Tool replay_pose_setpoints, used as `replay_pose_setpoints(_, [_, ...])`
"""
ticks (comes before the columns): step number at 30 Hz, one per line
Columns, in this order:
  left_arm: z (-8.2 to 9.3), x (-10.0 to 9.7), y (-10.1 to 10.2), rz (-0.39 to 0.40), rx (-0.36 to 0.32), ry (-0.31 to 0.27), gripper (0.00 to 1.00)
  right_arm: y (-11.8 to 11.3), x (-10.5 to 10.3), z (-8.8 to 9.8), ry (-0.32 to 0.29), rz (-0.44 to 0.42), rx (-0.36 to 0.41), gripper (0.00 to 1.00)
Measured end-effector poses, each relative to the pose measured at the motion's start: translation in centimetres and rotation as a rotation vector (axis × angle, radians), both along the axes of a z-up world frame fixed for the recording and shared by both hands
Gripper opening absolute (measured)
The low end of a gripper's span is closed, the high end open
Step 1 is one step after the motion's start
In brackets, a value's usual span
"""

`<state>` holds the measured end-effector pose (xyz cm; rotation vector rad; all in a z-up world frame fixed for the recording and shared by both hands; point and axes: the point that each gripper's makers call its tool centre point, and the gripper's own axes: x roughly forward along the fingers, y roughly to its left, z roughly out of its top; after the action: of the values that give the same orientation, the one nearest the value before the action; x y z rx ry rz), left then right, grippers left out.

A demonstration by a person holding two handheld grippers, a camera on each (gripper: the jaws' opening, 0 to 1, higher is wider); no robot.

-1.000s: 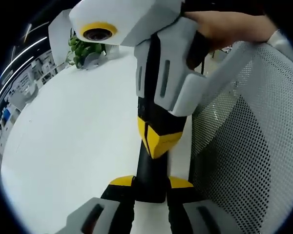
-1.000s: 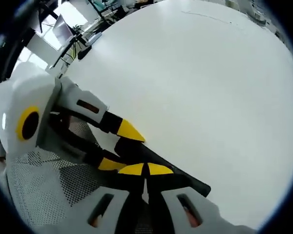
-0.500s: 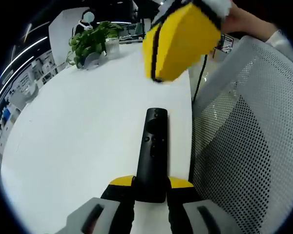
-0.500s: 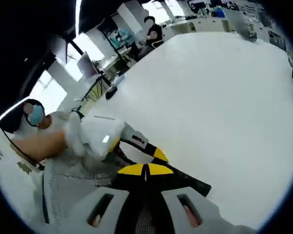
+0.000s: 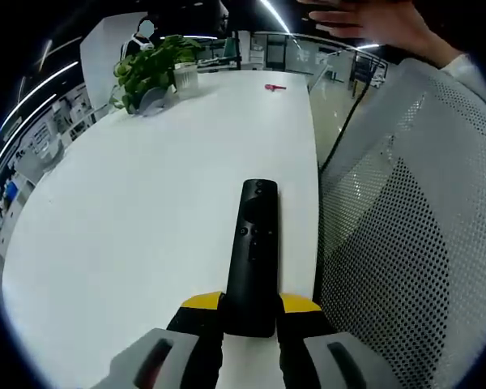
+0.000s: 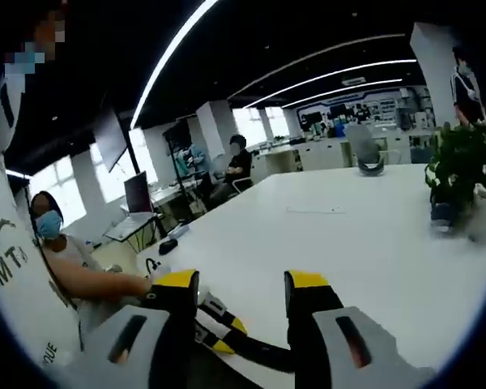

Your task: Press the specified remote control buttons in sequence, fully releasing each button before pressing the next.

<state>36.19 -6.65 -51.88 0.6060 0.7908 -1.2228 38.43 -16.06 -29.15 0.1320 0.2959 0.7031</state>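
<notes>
Fingers of left gripper (image 5: 249,312) pinch near end of black remote (image 5: 251,253), yellow tips either side; remote lies lengthwise on white table (image 5: 130,203), close to the table edge by mesh chair back (image 5: 405,243). Potted plant (image 5: 152,69) at far left of table, small red item (image 5: 274,87) further back. Bare hand (image 5: 373,23) at top of left gripper view. Right gripper (image 6: 241,285) lifted, jaws spread w/ nothing between; below them left gripper (image 6: 219,324) on remote (image 6: 263,354). Plant (image 6: 462,166) at right, seated people behind.
</notes>
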Motion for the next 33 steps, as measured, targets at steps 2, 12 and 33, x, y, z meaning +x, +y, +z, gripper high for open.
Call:
replay_pose_setpoints(2, [0.0, 0.0, 0.0, 0.0, 0.0, 0.0, 0.25, -1.1, 0.3, 0.0, -0.033, -0.053, -0.021, 0.65])
replay_pose_setpoints(12, [-0.1, 0.0, 0.0, 0.004, -0.008, -0.001, 0.25, -4.2, 1.0, -3.0, 0.008, -0.242, -0.048, 0.7])
replay_pose_setpoints(33, [0.0, 1.3, -0.1, -0.128, 0.099, -0.044, 0.23, -5.7, 0.8, -6.4, 0.185, -0.338, -0.112, 0.6])
